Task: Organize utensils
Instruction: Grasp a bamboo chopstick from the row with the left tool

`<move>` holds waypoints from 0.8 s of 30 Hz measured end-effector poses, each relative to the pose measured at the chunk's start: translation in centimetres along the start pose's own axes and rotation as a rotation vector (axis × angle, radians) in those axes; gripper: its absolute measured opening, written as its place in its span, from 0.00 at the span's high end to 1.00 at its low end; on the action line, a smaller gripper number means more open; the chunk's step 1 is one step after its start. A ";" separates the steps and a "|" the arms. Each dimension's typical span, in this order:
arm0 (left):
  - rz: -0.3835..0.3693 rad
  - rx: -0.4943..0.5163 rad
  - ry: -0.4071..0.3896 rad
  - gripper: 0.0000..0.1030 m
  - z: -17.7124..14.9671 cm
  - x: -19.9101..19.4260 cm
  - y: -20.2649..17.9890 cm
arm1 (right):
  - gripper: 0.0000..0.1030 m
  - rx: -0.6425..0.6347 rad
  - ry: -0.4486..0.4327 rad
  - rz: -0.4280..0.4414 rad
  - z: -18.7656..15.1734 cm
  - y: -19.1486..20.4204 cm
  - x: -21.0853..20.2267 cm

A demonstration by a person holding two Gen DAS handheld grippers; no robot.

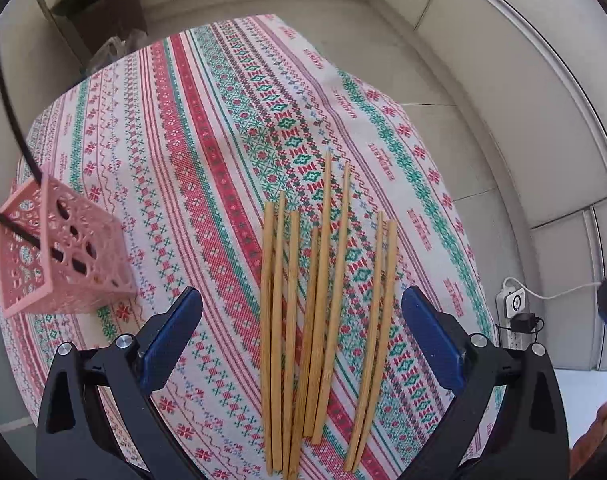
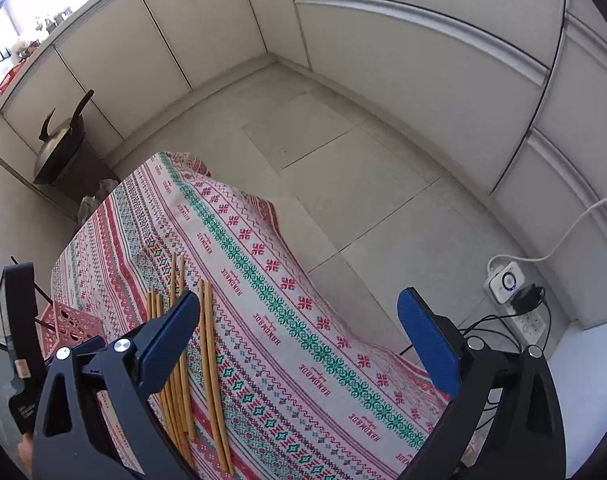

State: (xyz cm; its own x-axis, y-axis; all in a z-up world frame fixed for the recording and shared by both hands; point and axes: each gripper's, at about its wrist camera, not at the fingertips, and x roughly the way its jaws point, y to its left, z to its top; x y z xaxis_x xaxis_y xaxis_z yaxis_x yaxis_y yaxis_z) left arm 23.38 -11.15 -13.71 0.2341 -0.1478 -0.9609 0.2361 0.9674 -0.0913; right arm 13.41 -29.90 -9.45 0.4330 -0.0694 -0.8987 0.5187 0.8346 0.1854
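Several wooden chopsticks (image 1: 323,312) lie side by side on the patterned tablecloth (image 1: 207,148), pointing away from me. My left gripper (image 1: 299,300) is open and empty above their near half, one blue finger on each side of the row. A pink perforated holder (image 1: 59,248) stands at the left with two thin black sticks (image 1: 11,100) in it. In the right wrist view my right gripper (image 2: 299,304) is open and empty above the cloth's right part; the chopsticks (image 2: 207,360) lie by its left finger, and the holder (image 2: 69,326) sits farther left.
The cloth-covered table (image 2: 303,320) drops off to tiled floor (image 2: 363,152) on the right and far sides. A white power strip with plugs and cables (image 2: 515,292) lies on the floor at right. A dark bin with a wok (image 2: 67,148) stands beyond the far corner.
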 end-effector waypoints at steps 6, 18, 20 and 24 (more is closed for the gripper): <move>0.036 -0.029 0.011 0.07 2.0 1.0 0.8 | 0.07 -0.003 0.031 0.017 0.0 -0.2 0.8; 0.169 0.015 0.010 0.53 4.2 2.6 1.0 | 0.07 0.015 0.093 0.040 0.2 -0.9 2.3; 0.185 0.019 0.009 0.56 4.2 2.9 1.1 | 0.07 0.013 0.096 0.043 0.2 -0.9 2.4; 0.194 0.007 0.030 0.59 4.0 3.9 1.8 | 0.07 0.016 0.102 0.043 0.2 -0.9 2.6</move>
State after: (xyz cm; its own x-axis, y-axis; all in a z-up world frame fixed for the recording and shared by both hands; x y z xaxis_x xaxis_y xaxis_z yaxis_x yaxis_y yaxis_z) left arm 28.51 -10.83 -16.60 0.2479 0.0478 -0.9676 0.1958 0.9757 0.0983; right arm 14.17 -30.96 -11.89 0.3783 0.0228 -0.9254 0.5136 0.8265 0.2303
